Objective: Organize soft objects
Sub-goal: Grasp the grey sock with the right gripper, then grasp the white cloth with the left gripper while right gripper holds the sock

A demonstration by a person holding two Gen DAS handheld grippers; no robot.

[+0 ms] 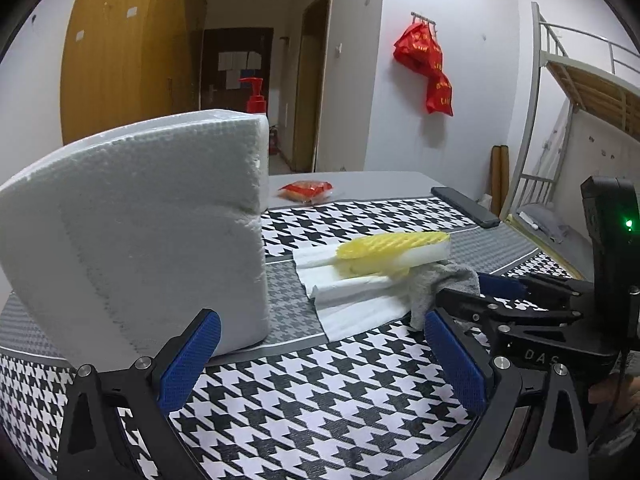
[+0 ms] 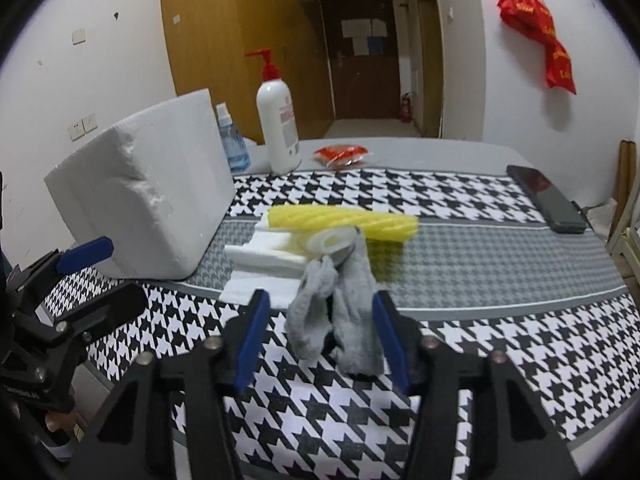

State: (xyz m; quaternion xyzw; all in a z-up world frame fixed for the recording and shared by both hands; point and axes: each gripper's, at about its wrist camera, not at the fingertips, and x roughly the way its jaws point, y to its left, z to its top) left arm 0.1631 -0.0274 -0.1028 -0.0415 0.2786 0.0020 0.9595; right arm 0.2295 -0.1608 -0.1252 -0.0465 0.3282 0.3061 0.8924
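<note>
Right gripper (image 2: 320, 332): jaws apart, grey sock (image 2: 340, 316) between them, pads not pressing.
Left gripper (image 1: 320, 356): jaws wide, empty.
Sock: on cloth (image 2: 480, 344), beside yellow sponge (image 2: 344, 220).

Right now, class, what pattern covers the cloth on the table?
The cloth is black-and-white houndstooth with grey bands, clearest in the right wrist view.

The foam block (image 2: 144, 196) looks white, grainy and matt. The sock (image 2: 344, 312) is fuzzy grey knit cloth. The sponge (image 2: 344, 220) has a ribbed yellow face. The tablecloth (image 2: 480, 280) is smooth printed houndstooth. The bottle (image 2: 279, 128) is glossy white plastic.
</note>
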